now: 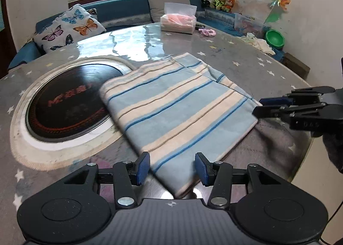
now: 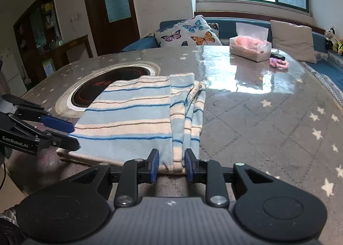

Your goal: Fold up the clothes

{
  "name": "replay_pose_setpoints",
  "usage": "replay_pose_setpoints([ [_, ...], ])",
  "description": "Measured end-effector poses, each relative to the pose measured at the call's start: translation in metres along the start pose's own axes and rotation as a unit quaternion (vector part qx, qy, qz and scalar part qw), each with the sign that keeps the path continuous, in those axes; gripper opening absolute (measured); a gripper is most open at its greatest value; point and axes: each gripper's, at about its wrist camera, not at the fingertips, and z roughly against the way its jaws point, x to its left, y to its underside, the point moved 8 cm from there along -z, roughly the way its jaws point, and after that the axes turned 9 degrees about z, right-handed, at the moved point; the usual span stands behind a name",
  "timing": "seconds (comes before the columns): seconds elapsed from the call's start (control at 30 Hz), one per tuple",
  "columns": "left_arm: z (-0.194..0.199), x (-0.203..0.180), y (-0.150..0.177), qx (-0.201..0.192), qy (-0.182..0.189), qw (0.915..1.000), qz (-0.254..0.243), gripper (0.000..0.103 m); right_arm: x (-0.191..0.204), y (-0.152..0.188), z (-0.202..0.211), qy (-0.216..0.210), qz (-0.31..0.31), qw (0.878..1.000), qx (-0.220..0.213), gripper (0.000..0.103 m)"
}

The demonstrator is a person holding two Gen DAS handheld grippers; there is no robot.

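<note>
Fingers first: the left gripper (image 1: pixel 172 169) has its blue pads spread apart with the near corner of the folded cloth (image 1: pixel 175 108) lying between them, and neither pad is pressing on it, so it's let go. The right gripper (image 2: pixel 171 164) sits narrower, its fingers (image 2: pixel 154 164) on either side of the cloth's near edge; there's a gap on the left pad, the right pad looks very close to the fabric, but I don't see it pinched, so I'd call that one released too. Each gripper also shows up from the side in the other's view, at the cloth's edge.

Now big to small. The round desk (image 2: pixel 268 120) fills most of both views, covered in a grey star-print quilted sheet under a glossy clear layer. Behind it runs a blue bench sofa (image 1: pixel 120 12) with a butterfly pillow (image 1: pixel 68 27) and a plain beige cushion (image 2: pixel 293 40). Set into the desk is a dark round cooktop (image 1: pixel 70 103) with a pale ring around it. The striped cloth, light blue and cream, lies flat and folded near the front edge of the desk, one corner overlapping the cooktop's rim, with layered folds stacked along its right side in the right wrist view. Farther back sit a tissue pack (image 1: pixel 179 22) and a small pink thing (image 2: pixel 278 63) beside it.
</note>
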Motion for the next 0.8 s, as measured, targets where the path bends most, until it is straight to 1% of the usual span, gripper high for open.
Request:
replay_pose_setpoints([
  [0.1, 0.009, 0.006, 0.01, 0.0, -0.004, 1.0, 0.002, 0.053, 0.003, -0.008, 0.01, 0.007, 0.012, 1.0, -0.012, 0.025],
  [0.23, 0.011, 0.008, 0.024, 0.009, -0.014, 0.9998, -0.006, 0.053, 0.012, -0.02, 0.013, -0.006, 0.016, 0.999, -0.031, 0.026],
  [0.37, 0.011, 0.008, 0.026, 0.003, -0.022, 0.9997, -0.013, 0.053, 0.015, -0.019, -0.003, -0.011, 0.014, 1.0, -0.02, 0.026],
  [0.43, 0.011, 0.007, 0.028, 0.001, -0.025, 0.9995, -0.02, 0.052, 0.014, -0.015, -0.01, -0.006, 0.012, 1.0, -0.01, 0.026],
  [0.53, 0.009, 0.012, 0.032, 0.006, -0.041, 0.9987, -0.028, 0.054, 0.012, -0.012, -0.012, 0.003, 0.017, 1.0, -0.004, 0.027],
  [0.6, 0.007, 0.017, 0.033, 0.013, -0.04, 0.999, -0.016, 0.054, 0.007, -0.009, -0.012, 0.009, 0.014, 1.0, 0.003, 0.03],
  [0.67, 0.01, 0.017, 0.033, 0.013, -0.038, 0.999, -0.02, 0.053, 0.004, -0.006, -0.012, 0.013, 0.013, 1.0, 0.008, 0.031],
  [0.8, 0.021, 0.018, 0.024, 0.002, -0.026, 0.9993, -0.027, 0.053, 0.004, -0.013, -0.006, 0.014, 0.02, 1.0, 0.0, 0.032],
])
